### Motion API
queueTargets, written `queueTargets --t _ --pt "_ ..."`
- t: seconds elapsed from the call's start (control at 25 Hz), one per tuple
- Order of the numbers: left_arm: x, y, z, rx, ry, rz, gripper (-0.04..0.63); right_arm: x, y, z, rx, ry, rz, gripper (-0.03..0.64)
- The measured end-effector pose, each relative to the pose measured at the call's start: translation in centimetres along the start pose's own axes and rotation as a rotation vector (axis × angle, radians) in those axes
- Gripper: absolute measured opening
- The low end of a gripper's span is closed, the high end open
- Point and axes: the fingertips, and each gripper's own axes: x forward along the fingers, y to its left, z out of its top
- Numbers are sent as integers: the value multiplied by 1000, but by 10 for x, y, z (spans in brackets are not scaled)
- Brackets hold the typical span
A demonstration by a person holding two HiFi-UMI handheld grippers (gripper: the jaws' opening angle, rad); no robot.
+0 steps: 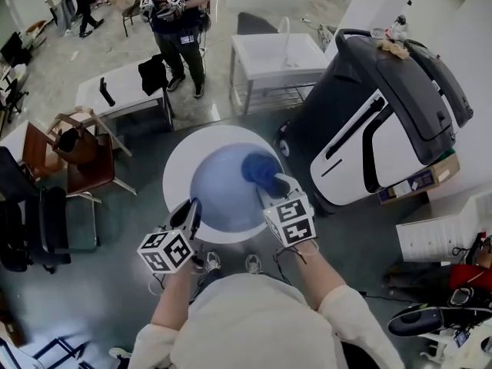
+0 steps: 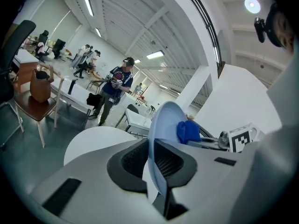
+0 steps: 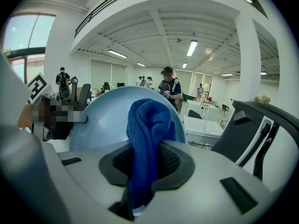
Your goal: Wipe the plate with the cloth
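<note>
A pale blue plate (image 1: pixel 223 191) is held over a round white table (image 1: pixel 178 164). My left gripper (image 1: pixel 192 215) is shut on the plate's near left rim; in the left gripper view the plate (image 2: pixel 161 125) stands edge-on between the jaws of that gripper (image 2: pixel 156 164). My right gripper (image 1: pixel 278 187) is shut on a dark blue cloth (image 1: pixel 259 170), whose bunched end lies against the plate's right part. In the right gripper view the cloth (image 3: pixel 145 139) rises from the shut jaws of the right gripper (image 3: pixel 142 164) in front of the plate (image 3: pixel 105 120).
A large black and white machine (image 1: pixel 384 121) stands close on the right. A white sink unit (image 1: pixel 277 60) is behind the table. Wooden chairs (image 1: pixel 73 148) and a white table (image 1: pixel 123 87) are to the left. A person (image 1: pixel 177 21) stands further back.
</note>
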Motion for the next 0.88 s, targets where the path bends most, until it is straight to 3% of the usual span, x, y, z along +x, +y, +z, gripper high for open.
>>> queueTargets --t 0.16,0.36,0.64,0.88 --pt "3 -9 -8 30 29 -12 49 6 11 26 -19 -43 23 91" --pt "8 -13 -9 34 31 -17 49 14 66 39 -61 -56 152 91" --pt "11 -1 8 4 -10 -2 49 16 130 -4 -127 49 336 91" --pt "4 20 28 -35 -71 29 49 17 117 -44 -137 177 332 91"
